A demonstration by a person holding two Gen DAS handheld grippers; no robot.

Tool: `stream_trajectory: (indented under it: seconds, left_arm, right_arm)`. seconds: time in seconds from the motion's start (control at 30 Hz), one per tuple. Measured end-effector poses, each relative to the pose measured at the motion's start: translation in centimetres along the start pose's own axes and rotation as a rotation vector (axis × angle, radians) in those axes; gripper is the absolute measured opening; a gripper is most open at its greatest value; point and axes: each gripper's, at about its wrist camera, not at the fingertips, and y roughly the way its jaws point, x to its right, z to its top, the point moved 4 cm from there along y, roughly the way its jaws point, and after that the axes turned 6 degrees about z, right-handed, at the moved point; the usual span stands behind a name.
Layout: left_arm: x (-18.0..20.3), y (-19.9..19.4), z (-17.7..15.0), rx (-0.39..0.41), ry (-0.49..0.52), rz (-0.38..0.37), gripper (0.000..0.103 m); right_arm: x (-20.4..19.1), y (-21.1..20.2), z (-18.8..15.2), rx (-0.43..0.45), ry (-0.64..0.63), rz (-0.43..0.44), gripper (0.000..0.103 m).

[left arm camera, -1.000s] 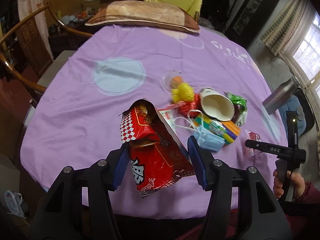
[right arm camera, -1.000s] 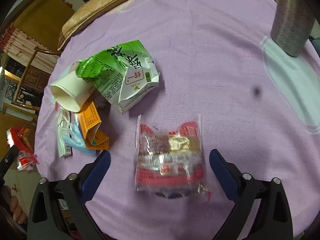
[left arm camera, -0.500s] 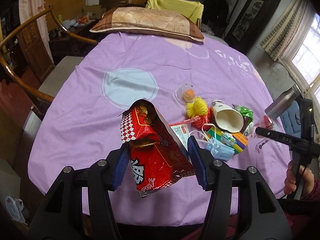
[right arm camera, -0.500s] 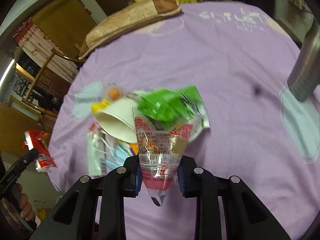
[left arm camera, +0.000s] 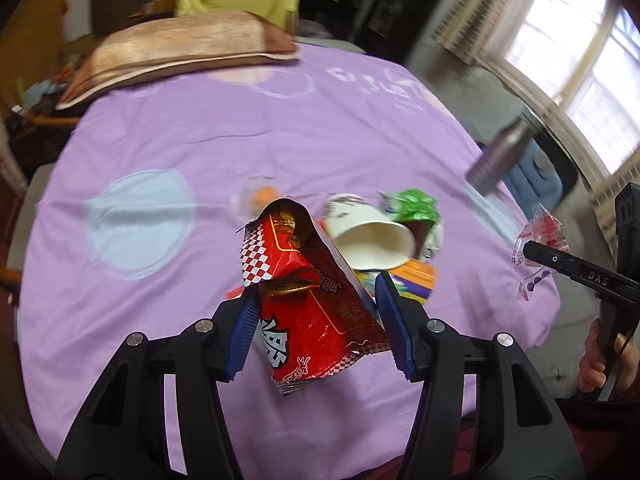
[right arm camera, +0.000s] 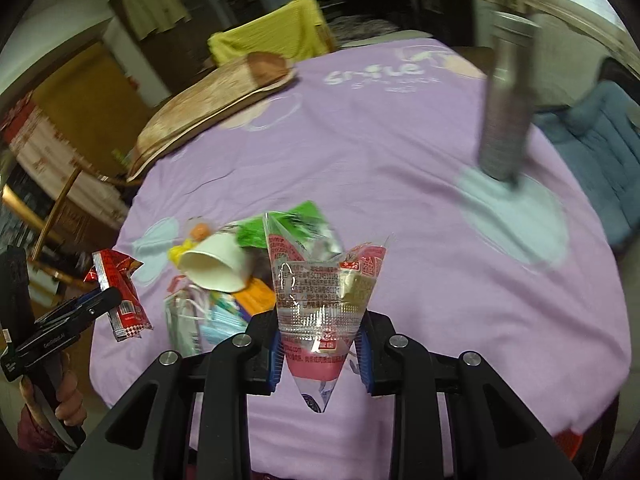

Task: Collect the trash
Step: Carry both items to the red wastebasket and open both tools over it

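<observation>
While both tools hang above the near edge of the bed, each has a piece of trash pinched. Our left gripper [left arm camera: 316, 316] is clamped on a red snack bag [left arm camera: 308, 300], its long axis running up and away from the fingers, torn mouth on top. Our right gripper [right arm camera: 320, 352] is closed on a clear wrapper [right arm camera: 324, 296] with red print, fanned upward, its point hanging below the pads.

Outward from there: the remaining pile lies on the purple sheet [left arm camera: 200, 140], just ahead of the left tool and ahead-left of the right one. We judge the left hand nearer to it.

Count in the pile (blur limits this): one white paper cup [right arm camera: 214, 266] on its side with its mouth toward us, one green packet [left arm camera: 416, 210], one orange carton [right arm camera: 256, 296], one blue mask [right arm camera: 224, 322], one yellow tuft [right arm camera: 178, 250], and one small clear cup with orange inside [left arm camera: 260, 196].

One metal flask [right arm camera: 506, 100] stands well apart to the right. No bin shows in either view.
</observation>
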Motion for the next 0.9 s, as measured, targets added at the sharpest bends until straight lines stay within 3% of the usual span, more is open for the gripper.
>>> stream_trajectory:
  seconds: [0.27, 0.5, 0.63, 0.73, 0.77, 0.8, 0.9]
  left_arm:
    - [9.4, 3.6, 1.2, -0.066, 0.226, -0.162, 0.057]
    - [19.2, 5.7, 0.8, -0.103, 0.413, -0.266, 0.057]
    - [23.1, 6.4, 0.0, -0.128, 0.487, -0.287, 0.057]
    - [25.4, 6.7, -0.5, -0.143, 0.527, -0.281, 0.057]
    - [26.0, 6.8, -0.6, -0.148, 0.536, -0.279, 0.057]
    - [26.6, 6.9, -0.8, -0.153, 0.548, -0.274, 0.057]
    - [28.5, 7.3, -1.2, -0.168, 0.579, -0.265, 0.057]
  right_arm:
    - [9.7, -6.9, -4.8, 0.111, 0.272, -0.175, 0.033]
    - [20.7, -14.0, -13.6, 0.199, 0.588, -0.35, 0.038]
    - [26.1, -15.4, -18.9, 0.179, 0.725, -0.416, 0.042]
    - [30.0, -14.6, -21.9, 0.142, 0.801, -0.412, 0.043]
    - [31.2, -14.0, -22.6, 0.123, 0.821, -0.417, 0.045]
    - [31.9, -13.6, -23.0, 0.109, 0.831, -0.417, 0.056]
    - [34.1, -12.6, -24.5, 0.063, 0.862, -0.416, 0.074]
